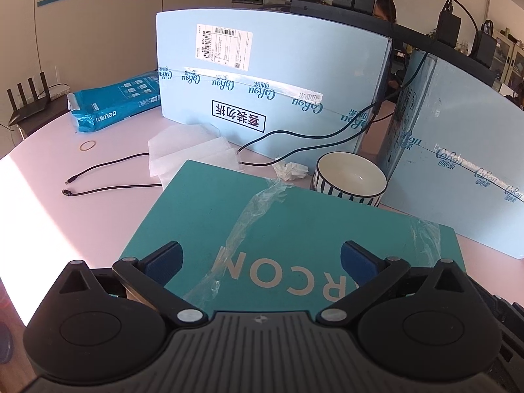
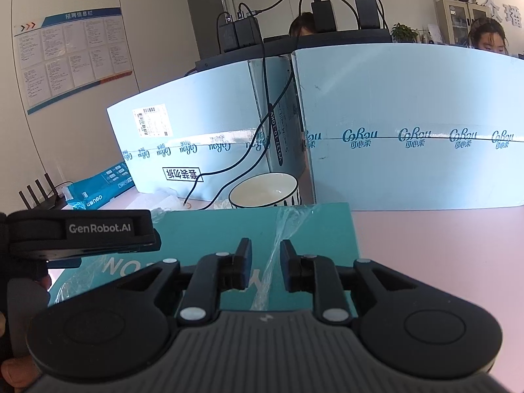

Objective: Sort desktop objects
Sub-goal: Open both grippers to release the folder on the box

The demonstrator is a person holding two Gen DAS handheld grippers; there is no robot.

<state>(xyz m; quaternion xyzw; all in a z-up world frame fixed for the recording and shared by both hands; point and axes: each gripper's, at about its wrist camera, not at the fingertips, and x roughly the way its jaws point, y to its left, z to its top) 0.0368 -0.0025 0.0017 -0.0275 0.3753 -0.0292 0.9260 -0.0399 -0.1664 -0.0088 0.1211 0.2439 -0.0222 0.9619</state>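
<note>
A flat teal box (image 1: 294,229) with clear tape strips lies on the pink table; it also shows in the right wrist view (image 2: 229,232). My left gripper (image 1: 260,258) is open wide, hovering over the box's near edge. My right gripper (image 2: 266,263) hovers over the box's right part with its fingers a narrow gap apart, holding nothing. A white bowl (image 1: 350,175) with a striped outside stands behind the box, also in the right wrist view (image 2: 263,191). A crumpled tissue (image 1: 291,168) lies left of the bowl. The left gripper's body (image 2: 82,232) shows at the left of the right view.
Two large light blue cartons (image 1: 271,75) (image 2: 409,150) stand upright behind. A black cable (image 1: 108,177) trails across the table by white foam sheets (image 1: 186,150). A blue paper pack (image 1: 111,104), a rubber band (image 1: 88,145) and a router (image 1: 28,101) sit at far left.
</note>
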